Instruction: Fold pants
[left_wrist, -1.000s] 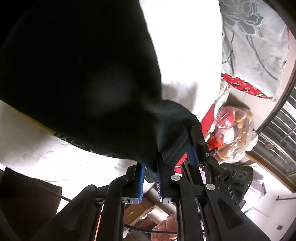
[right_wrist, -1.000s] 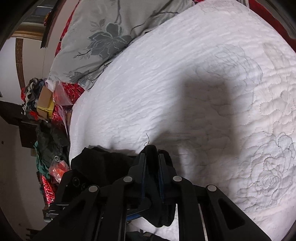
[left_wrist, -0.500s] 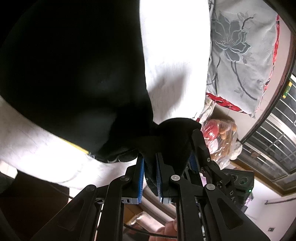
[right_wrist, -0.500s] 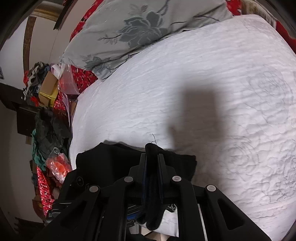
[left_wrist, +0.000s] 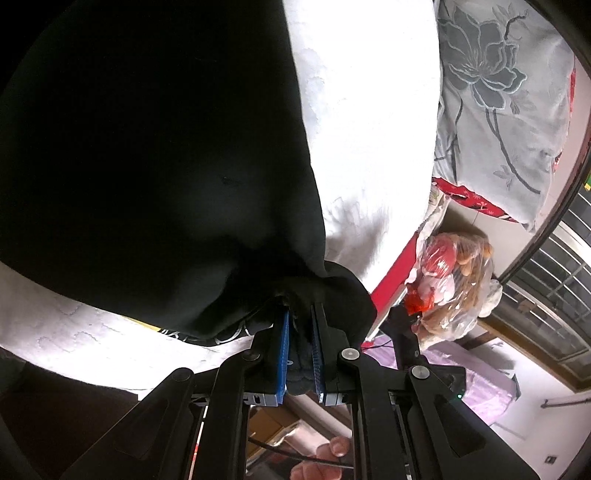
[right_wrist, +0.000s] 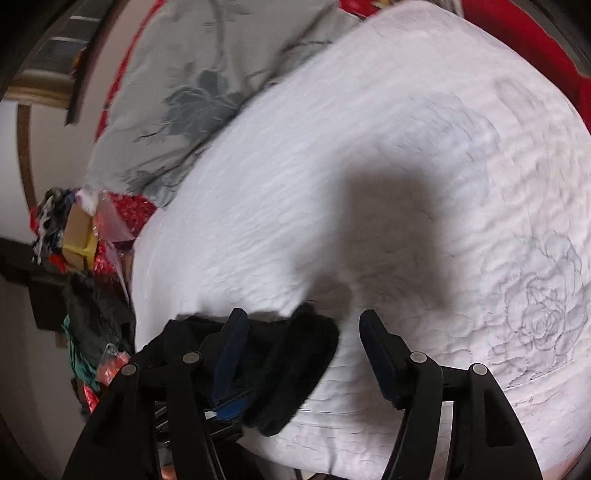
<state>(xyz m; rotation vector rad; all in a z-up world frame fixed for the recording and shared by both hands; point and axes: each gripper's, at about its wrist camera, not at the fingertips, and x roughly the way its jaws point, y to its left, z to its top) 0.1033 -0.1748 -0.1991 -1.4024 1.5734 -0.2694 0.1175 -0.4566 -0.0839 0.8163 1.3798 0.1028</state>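
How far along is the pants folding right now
Done: the black pants lie spread on the white quilt. In hand: the left gripper is clamped on a bunched edge, while the right gripper is open, the fabric loose between its fingers. Left: the tidy final fold isn't visible yet.

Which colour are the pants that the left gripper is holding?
Black. The pants show best in the left wrist view, pinched in the left gripper.
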